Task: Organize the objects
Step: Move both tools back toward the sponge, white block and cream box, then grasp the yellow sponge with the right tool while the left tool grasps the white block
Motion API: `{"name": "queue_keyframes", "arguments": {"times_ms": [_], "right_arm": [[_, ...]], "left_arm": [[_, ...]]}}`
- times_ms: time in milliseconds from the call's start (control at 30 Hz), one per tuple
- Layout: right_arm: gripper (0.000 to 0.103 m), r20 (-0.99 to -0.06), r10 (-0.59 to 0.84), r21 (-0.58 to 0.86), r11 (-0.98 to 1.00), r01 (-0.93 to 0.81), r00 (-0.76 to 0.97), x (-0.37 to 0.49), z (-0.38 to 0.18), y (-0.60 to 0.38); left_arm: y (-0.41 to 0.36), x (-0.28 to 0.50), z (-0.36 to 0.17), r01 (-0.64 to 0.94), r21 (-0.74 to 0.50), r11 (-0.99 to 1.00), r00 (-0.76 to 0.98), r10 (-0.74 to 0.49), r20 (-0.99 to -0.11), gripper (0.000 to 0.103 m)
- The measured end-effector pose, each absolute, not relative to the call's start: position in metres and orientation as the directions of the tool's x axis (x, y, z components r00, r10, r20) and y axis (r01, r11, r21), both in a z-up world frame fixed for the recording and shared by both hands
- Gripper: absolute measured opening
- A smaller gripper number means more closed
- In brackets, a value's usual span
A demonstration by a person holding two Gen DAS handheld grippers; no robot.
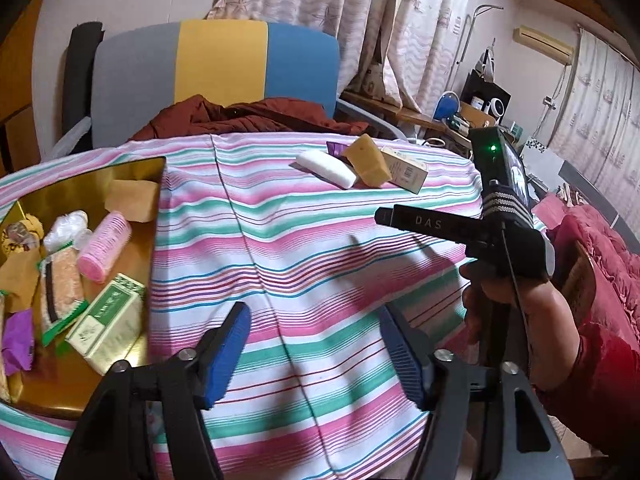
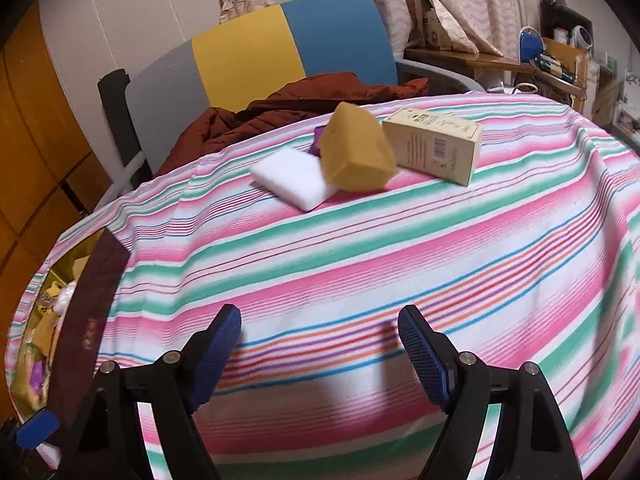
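Note:
A white bar (image 2: 292, 184), a tan block (image 2: 356, 156) leaning on it, a cream carton (image 2: 436, 148) and a purple wrapper (image 2: 318, 140) lie together at the far side of the striped tablecloth (image 2: 360, 260). The right gripper (image 2: 320, 316) is open and empty, short of that group. In the left wrist view the same group (image 1: 366, 162) is far ahead. A gold box (image 1: 120, 172) at the left holds a tan bar (image 1: 132, 200), a pink roll (image 1: 105, 246), a green-and-cream carton (image 1: 108, 324) and several packets. The left gripper (image 1: 312, 312) is open and empty over bare cloth beside the box.
A person's hand in a red sleeve (image 1: 532, 308) holds the right gripper at the right of the left wrist view. Behind the table stands a grey, yellow and blue chair (image 1: 216, 64) with a dark red garment (image 1: 256, 116). Curtains and a cluttered desk (image 1: 472, 112) lie beyond.

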State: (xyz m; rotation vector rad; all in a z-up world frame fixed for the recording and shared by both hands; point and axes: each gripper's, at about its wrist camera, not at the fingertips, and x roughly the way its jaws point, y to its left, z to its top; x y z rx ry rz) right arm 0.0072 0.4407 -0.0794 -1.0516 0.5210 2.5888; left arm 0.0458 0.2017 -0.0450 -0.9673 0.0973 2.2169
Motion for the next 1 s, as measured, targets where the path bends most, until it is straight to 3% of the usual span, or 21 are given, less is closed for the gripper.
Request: {"name": "queue_keyframes", "arguments": {"times_ms": [433,900,933,967,1000], "right_arm": [[0.084,-0.711,0.180,0.174,-0.892,-0.418,-0.680,-0.013,-0.081,0.480],[0.085,-0.696,0.171,0.196,-0.889,-0.414,-0.698,-0.110,-0.078,0.528],[0.077,-0.708,0.173,0.191,-0.886,-0.422,-0.684,-0.116,-0.081,0.530],[0.057,-0.721,0.160,0.199,-0.884,-0.423,-0.674,-0.120,-0.085,0.533],[0.055,-0.726,0.131,0.223,-0.884,-0.411,-0.675,-0.123,-0.087,0.534]], "left_arm": [[0.231,0.038,-0.055,-0.646,-0.211,-0.734,-0.419,0.572,-0.705,0.074],[0.242,0.030,-0.057,-0.660,-0.186,-0.728,-0.404,0.552,-0.729,0.074],[0.243,0.029,-0.058,-0.656,-0.187,-0.731,-0.403,0.549,-0.732,0.074],[0.243,0.029,-0.059,-0.654,-0.187,-0.733,-0.403,0.547,-0.733,0.074],[0.244,0.028,-0.059,-0.653,-0.189,-0.734,-0.402,0.547,-0.734,0.074]]}}
